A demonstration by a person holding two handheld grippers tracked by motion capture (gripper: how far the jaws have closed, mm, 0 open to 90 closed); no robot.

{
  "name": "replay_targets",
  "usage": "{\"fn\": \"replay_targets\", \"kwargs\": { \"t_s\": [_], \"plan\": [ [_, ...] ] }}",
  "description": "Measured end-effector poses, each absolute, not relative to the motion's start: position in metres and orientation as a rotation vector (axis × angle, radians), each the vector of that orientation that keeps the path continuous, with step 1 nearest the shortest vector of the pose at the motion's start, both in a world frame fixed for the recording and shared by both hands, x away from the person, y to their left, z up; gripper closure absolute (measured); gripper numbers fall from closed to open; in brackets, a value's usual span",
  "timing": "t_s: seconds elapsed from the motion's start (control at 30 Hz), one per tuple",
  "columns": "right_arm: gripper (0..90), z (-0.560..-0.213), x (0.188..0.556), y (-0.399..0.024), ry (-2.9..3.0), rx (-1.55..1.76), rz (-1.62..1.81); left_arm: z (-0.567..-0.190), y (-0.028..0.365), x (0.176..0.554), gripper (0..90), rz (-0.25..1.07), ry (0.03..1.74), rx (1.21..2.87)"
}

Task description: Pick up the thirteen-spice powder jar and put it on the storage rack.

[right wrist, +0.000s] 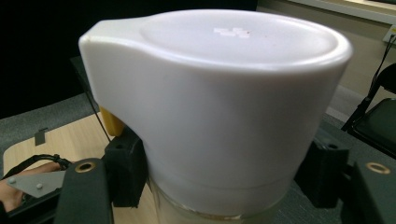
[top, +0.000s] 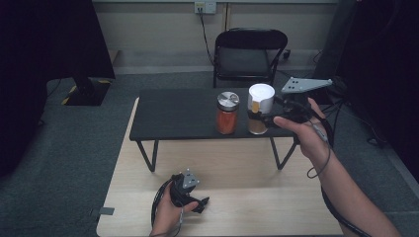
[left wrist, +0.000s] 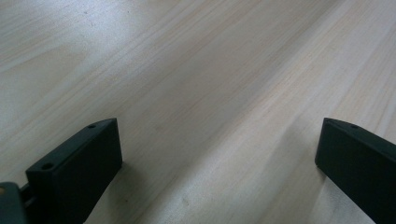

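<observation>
White-capped jar (top: 259, 109) of brown spice stands upright beside the steel-lidded red jar (top: 227, 113).

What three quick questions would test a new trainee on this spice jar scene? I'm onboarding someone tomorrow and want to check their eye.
1. True or false: the right gripper is shut on the white-capped jar.
2. Which jar stands free on the black shelf? A) the silver-capped jar B) the white-capped jar
3. Fill in: the left gripper, jaws open, rests over the light ______ table.

Key: 1 true; 2 A; 3 wooden.
</observation>
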State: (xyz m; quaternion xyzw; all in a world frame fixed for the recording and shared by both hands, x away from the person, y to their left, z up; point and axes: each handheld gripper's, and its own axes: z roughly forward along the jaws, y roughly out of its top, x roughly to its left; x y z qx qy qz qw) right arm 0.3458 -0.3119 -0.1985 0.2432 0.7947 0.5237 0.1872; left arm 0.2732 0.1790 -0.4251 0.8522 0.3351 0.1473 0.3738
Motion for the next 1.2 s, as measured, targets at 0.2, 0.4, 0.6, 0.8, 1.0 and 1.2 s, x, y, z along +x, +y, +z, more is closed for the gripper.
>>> {"fn": "replay_targets", "kwargs": {
  "t_s": [0.2,0.4,0.6,0.8,1.0,1.2],
  "plan": [
    [30.3,-0.200,0.350,-0.308,2.236,0.697,1.468,-0.425,0.179,0.273,0.0,0.377,0.858,2.183],
    [30.3,-0.200,0.353,-0.306,2.230,0.700,1.466,-0.425,0.179,0.273,0.0,0.377,0.858,2.183],
    [30.3,-0.200,0.354,-0.303,2.218,0.703,1.459,-0.425,0.179,0.273,0.0,0.377,0.858,2.183],
    [30.3,-0.204,0.356,-0.302,2.217,0.718,1.455,-0.425,0.179,0.273,0.0,0.377,0.858,2.183],
    [30.3,-0.206,0.357,-0.302,2.219,0.722,1.446,-0.425,0.179,0.273,0.0,0.377,0.858,2.183],
    [30.3,-0.206,0.358,-0.303,2.211,0.727,1.440,-0.425,0.179,0.273,0.0,0.377,0.858,2.183]
  ]
}}
